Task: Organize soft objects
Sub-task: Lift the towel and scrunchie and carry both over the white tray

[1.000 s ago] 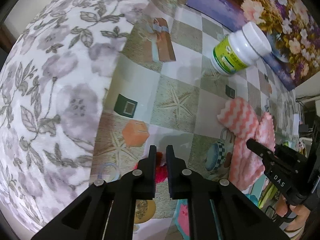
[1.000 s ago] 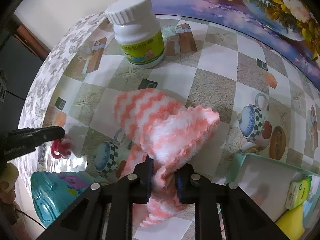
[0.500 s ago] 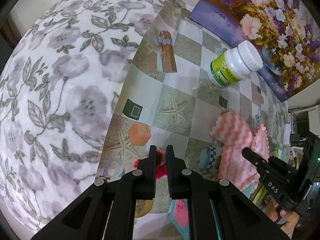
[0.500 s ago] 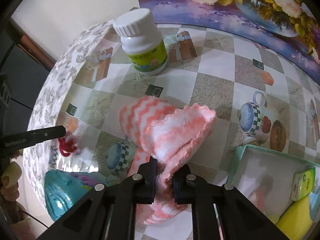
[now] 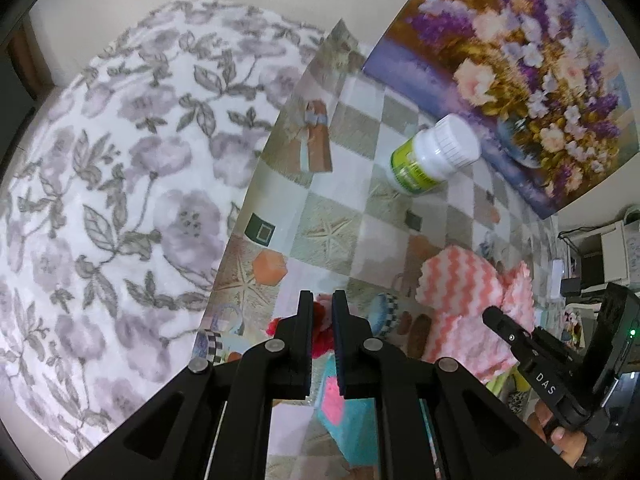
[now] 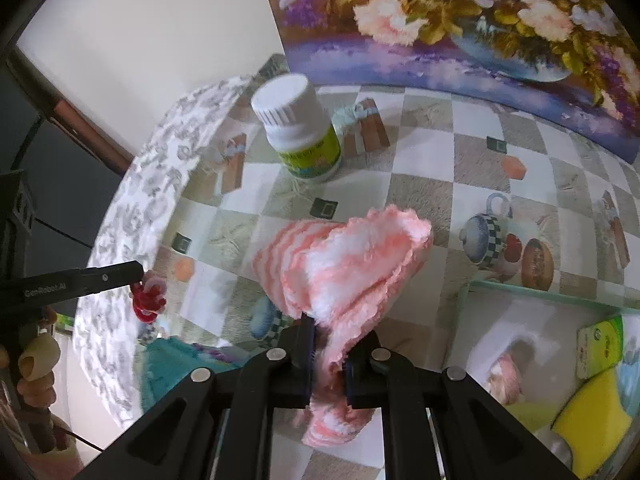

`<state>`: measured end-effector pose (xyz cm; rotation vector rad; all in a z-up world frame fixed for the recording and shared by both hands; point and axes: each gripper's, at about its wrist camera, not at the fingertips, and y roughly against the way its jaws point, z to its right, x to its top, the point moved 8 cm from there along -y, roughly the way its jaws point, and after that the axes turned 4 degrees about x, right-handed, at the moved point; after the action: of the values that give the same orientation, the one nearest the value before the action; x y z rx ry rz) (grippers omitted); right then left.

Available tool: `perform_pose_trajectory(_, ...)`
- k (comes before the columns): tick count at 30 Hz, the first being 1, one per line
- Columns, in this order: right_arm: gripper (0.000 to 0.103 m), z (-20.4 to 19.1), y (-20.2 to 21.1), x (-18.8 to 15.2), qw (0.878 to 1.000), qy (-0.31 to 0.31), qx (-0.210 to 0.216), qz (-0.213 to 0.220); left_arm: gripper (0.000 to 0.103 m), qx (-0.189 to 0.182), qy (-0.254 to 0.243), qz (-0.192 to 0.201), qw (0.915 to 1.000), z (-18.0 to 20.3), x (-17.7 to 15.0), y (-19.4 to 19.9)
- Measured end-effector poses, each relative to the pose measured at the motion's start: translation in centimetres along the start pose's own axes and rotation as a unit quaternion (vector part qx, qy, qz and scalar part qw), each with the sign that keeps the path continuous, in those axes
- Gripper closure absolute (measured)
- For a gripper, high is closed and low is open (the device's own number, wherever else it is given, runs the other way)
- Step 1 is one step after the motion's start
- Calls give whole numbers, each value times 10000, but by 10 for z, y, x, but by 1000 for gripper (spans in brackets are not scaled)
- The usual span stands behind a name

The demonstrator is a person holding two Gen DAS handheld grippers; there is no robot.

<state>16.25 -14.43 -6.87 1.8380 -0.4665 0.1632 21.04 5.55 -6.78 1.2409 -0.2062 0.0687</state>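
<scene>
Cloth [image 6: 352,264] clamped above table [image 6: 440,168].

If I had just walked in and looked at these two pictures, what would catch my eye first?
Probably the fluffy pink-and-white cloth, pinched in the right gripper and bunched up over the checked tablecloth. Next, the small red woolly thing gripped by the left gripper at the table's left edge. Behind them a white pill bottle stands before a bright flower painting.
</scene>
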Motion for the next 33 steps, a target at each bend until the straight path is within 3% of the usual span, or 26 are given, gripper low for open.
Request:
perform_pose_trajectory(10, 92, -8, 80, -3, 9969, -172, 190, 739, 94, 37, 54, 528, 9986, 35, -12, 60)
perform_pose_trajectory(17, 92, 7, 152, -17, 9896, -388, 132, 1377, 94, -113, -155, 809, 9965, 88, -34, 95)
perform_pose_trajectory(25, 91, 73, 218, -52, 9775, -897, -287, 1885, 94, -213, -510, 906, 9944, 153, -66, 106)
perform_pose_trajectory(33, 91, 155, 265, -96, 9595, -1636, -547, 2227, 94, -500, -945, 742, 9915, 225, -105, 82)
